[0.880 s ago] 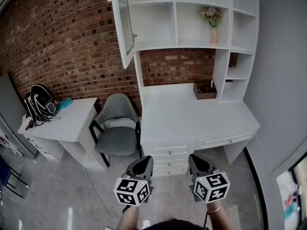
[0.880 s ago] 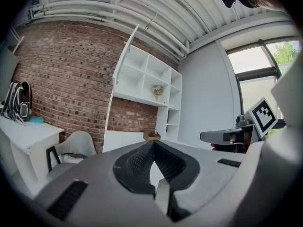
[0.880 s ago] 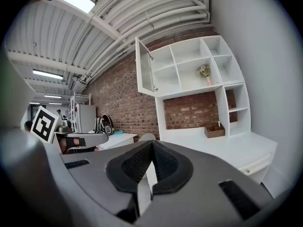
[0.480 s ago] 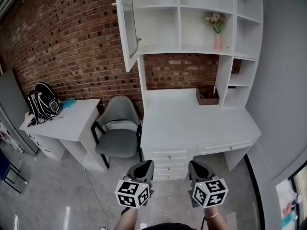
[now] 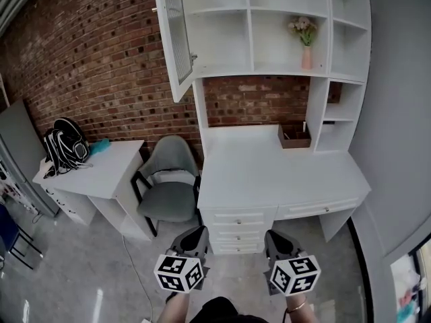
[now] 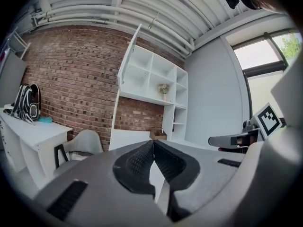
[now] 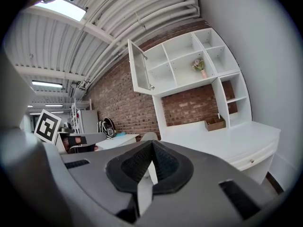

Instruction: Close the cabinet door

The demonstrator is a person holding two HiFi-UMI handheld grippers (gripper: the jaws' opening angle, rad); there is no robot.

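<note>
The glass-panelled cabinet door (image 5: 174, 36) stands swung open at the left end of the white shelf unit (image 5: 269, 25), above the desk; it also shows in the left gripper view (image 6: 128, 63) and the right gripper view (image 7: 139, 74). Both grippers hang low in the head view, well short of the desk and far from the door. My left gripper (image 5: 199, 233) is shut with nothing between its pads (image 6: 152, 143). My right gripper (image 5: 274, 235) is shut too, its pads touching and holding nothing (image 7: 151, 144).
A white desk (image 5: 269, 173) with drawers stands below the shelves, a brown box (image 5: 294, 134) at its back. A pink vase with flowers (image 5: 305, 39) sits on a shelf. A grey chair (image 5: 168, 180) and a side table (image 5: 94, 170) with a black backpack (image 5: 64, 143) stand left.
The view has tilted and shifted slightly, so the desk and shelves sit a little lower and nearer. Both grippers stay low and shut; the door has not moved.
</note>
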